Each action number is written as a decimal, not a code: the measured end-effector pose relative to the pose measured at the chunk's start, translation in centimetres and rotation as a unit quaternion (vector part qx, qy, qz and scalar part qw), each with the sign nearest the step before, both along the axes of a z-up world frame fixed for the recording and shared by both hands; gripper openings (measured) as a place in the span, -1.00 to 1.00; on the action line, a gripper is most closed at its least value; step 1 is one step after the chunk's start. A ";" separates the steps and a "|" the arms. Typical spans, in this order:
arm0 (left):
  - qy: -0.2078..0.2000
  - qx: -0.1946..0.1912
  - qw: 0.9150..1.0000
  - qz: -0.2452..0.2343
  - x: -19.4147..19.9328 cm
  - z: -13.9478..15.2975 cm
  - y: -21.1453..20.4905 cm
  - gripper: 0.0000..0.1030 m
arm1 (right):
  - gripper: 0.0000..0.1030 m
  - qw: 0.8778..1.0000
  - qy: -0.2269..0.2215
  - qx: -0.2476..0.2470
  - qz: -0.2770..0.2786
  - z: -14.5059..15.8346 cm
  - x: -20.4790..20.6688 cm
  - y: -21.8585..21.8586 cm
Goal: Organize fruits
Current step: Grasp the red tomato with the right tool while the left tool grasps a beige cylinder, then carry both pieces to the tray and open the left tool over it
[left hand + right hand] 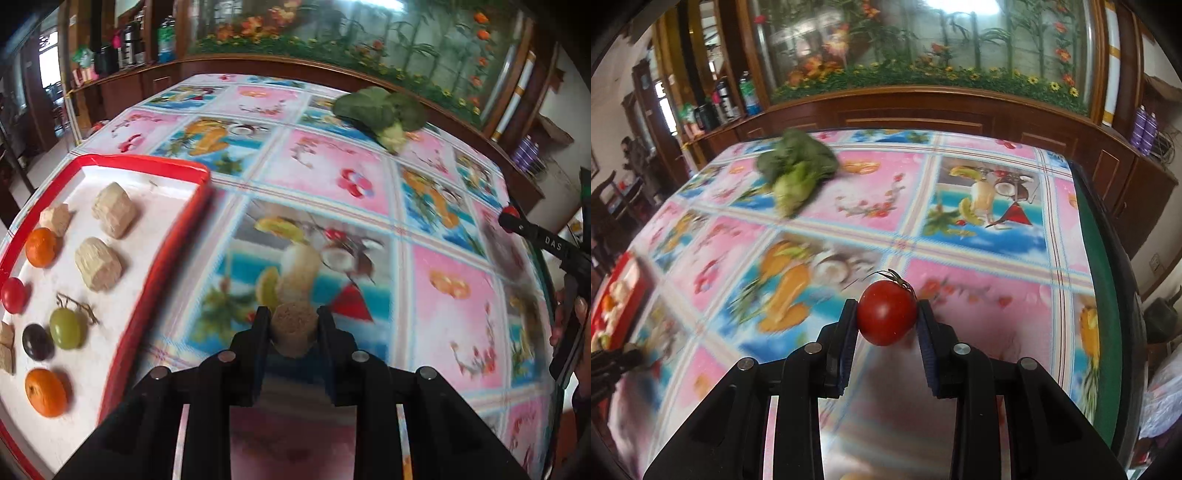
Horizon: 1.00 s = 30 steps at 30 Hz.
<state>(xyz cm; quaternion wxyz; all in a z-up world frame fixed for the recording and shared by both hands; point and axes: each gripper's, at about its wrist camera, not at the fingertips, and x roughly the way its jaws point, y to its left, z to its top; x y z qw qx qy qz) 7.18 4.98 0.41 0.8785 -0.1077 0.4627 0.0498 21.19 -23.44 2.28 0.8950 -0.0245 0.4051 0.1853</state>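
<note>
Left gripper (pixel 293 328) at lower centre, pinching a tan chunk (pixel 293 330). Right gripper (pixel 887 317) likewise clamped on a tomato (pixel 886 316). Tray (pixel 162 258) at left already loaded: oranges (pixel 41 246), grapes (pixel 65 328), a tomato, tan chunks. Probably near done; both held pieces not yet placed. Greens (pixel 380 110) lying upper right on the cloth (pixel 369 229).

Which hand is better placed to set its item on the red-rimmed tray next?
Left. The left gripper, shut on a beige cut chunk, is right beside the red-rimmed tray. The right gripper holds a red cherry tomato far across the table.
</note>
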 end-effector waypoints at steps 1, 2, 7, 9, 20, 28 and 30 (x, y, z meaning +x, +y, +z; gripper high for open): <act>0.001 -0.001 1.000 -0.009 -0.5 0.1 -0.3 -0.46 | -0.40 1.000 0.000 0.001 0.005 0.3 -0.7 0.2; 0.001 -0.003 1.000 -0.019 -1.0 0.2 -0.6 -0.46 | -0.40 1.000 0.001 0.003 0.010 0.6 -1.7 0.4; 0.000 -0.026 0.999 -0.048 -3.2 0.8 -0.9 -0.46 | -0.40 0.999 0.007 -0.002 0.043 1.5 -6.6 2.5; -0.001 -0.032 0.998 -0.052 -4.1 0.9 -0.6 -0.46 | -0.40 0.998 0.008 -0.008 0.058 1.4 -9.0 3.7; -0.014 -0.046 0.997 -0.062 -9.0 2.4 1.6 -0.46 | -0.40 0.993 0.036 -0.008 0.110 -0.2 -18.0 10.7; -0.027 -0.038 0.999 -0.015 -11.8 3.8 8.2 -0.46 | -0.41 0.986 0.036 0.015 0.161 1.1 -20.6 18.4; -0.027 -0.029 0.999 0.002 -12.4 3.9 10.1 -0.46 | -0.41 0.984 0.038 0.028 0.171 1.5 -20.8 20.2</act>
